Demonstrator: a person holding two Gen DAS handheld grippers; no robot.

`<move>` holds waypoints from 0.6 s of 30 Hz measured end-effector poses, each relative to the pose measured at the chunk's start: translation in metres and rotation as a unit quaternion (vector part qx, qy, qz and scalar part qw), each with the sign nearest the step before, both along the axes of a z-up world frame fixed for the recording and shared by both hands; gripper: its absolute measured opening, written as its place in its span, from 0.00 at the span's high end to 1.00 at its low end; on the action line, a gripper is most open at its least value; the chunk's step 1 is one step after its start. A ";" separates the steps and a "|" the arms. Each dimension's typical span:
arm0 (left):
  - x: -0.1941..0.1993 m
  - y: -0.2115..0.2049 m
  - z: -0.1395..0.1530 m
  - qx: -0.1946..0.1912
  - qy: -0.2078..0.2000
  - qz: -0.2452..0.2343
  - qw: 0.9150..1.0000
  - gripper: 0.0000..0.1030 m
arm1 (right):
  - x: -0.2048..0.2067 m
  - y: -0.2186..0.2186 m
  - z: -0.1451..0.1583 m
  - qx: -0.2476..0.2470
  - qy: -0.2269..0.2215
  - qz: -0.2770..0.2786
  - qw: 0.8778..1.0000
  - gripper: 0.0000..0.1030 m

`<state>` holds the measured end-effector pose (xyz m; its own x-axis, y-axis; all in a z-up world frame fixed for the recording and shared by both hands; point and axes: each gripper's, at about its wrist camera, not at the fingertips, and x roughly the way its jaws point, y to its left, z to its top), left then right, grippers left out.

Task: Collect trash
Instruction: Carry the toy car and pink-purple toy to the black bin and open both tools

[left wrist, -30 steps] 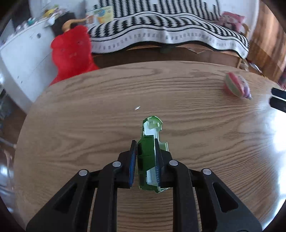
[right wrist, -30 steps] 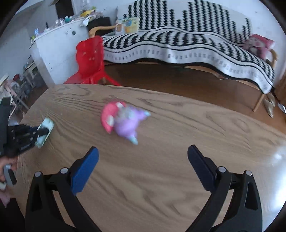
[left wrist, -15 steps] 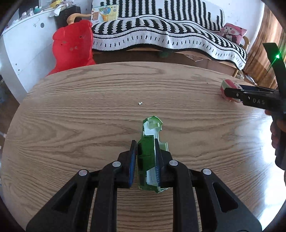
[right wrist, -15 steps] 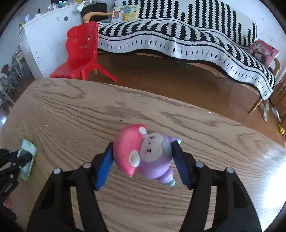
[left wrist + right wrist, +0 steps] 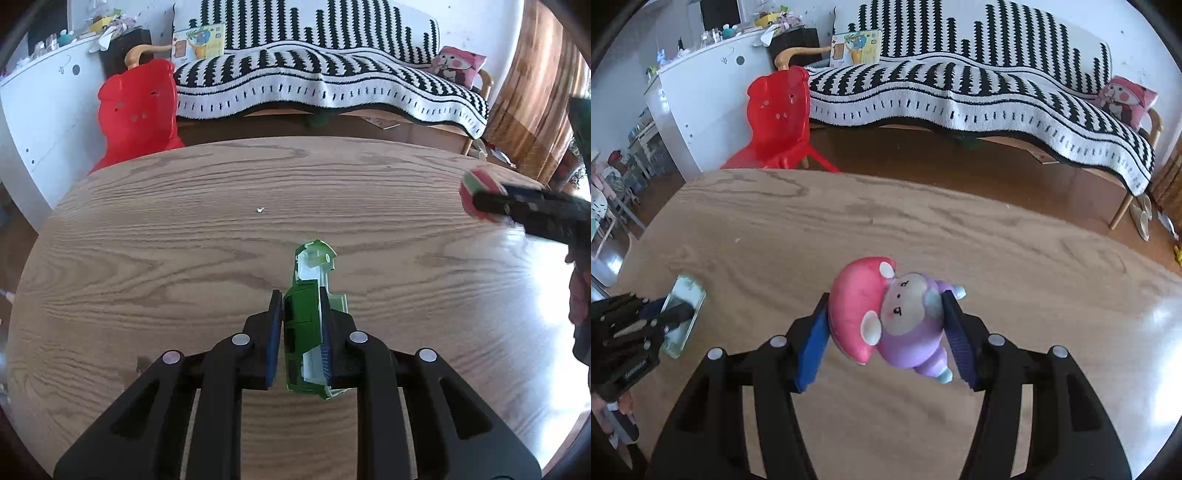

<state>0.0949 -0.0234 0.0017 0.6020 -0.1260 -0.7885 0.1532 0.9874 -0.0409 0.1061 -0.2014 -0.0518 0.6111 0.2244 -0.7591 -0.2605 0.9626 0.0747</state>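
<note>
The left gripper (image 5: 299,332) is pinching a crumpled green carton (image 5: 308,325) above the wooden tabletop (image 5: 147,258); the right gripper (image 5: 886,336), its jaws having just been closing, is clamping a pink-and-purple toy figure (image 5: 890,314) near the tabletop's right side.

**Both tongs gripping**

Left tongs (image 5: 300,325) are pinched nearly shut, blue pads clamped on a carton (image 5: 308,317), angled down at the table (image 5: 147,240). Right tongs (image 5: 884,325) have just been closing and now squeeze a toy (image 5: 890,317) from both sides, angled down too. A hand (image 5: 578,295) shows behind them.
</note>
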 end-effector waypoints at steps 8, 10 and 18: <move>-0.073 -0.069 0.027 -0.036 -0.029 -0.073 0.996 0.83 | -0.124 -0.072 0.016 -0.006 -0.004 -0.080 0.997 0.44; -0.104 -0.104 0.029 -0.039 -0.030 -0.114 0.992 0.83 | -0.164 -0.101 0.022 -0.003 -0.006 -0.112 0.994 0.44; -0.234 -0.250 0.033 -0.077 -0.015 -0.288 0.955 0.83 | -0.331 -0.223 0.020 0.023 -0.002 -0.234 0.972 0.44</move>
